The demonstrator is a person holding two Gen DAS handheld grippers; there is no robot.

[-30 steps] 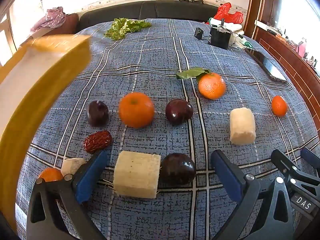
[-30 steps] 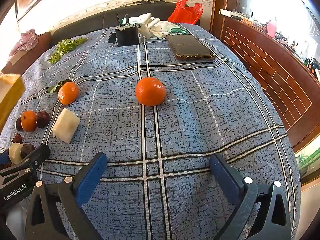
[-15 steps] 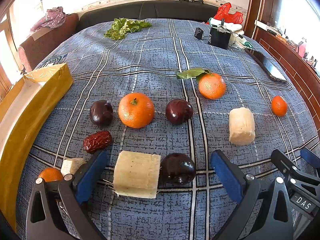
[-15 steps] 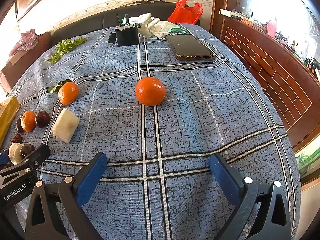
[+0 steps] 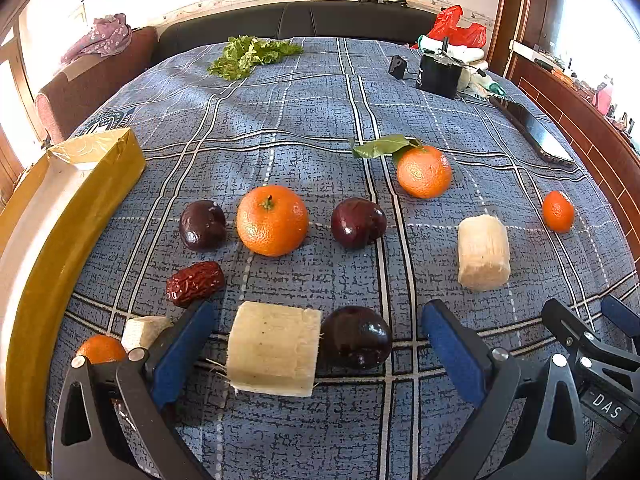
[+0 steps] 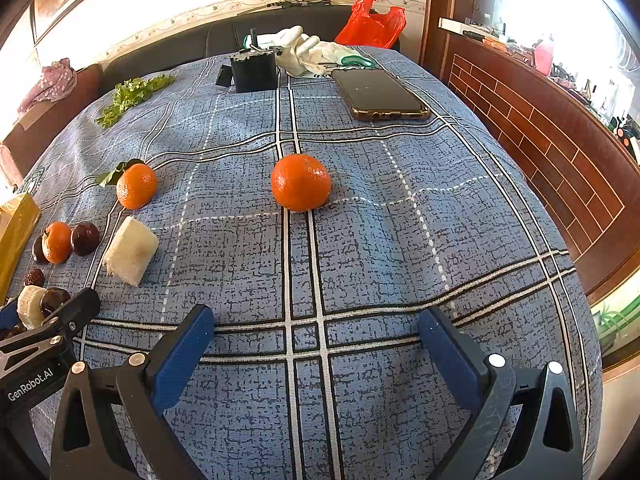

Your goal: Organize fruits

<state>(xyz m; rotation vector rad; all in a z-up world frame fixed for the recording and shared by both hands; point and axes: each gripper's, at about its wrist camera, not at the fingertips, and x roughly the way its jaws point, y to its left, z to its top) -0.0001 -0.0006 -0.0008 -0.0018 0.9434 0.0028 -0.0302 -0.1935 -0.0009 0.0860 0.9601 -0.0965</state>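
Fruit lies loose on the plaid tablecloth [image 5: 304, 120]: a pale sugarcane chunk [image 5: 274, 348] touching a dark plum [image 5: 356, 342], both between the wide-spread, empty fingers of the left gripper [image 5: 316, 344]. Beyond lie 1 large orange [image 5: 272, 220], 2 more plums and a red date [image 5: 195, 283]; a yellow box [image 5: 60, 216] stands left. The right gripper [image 6: 316, 344], wide and empty, faces a lone mandarin [image 6: 301, 182]. Judged step: sorting not begun; next, centre on 1 item only, then close.

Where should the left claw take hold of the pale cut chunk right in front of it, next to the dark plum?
Probably by the cut chunk's front and back flat faces, coming from above. Its right end touches the dark plum, so a side-to-side pinch would likely catch the plum too. The left claw is open and wide enough.
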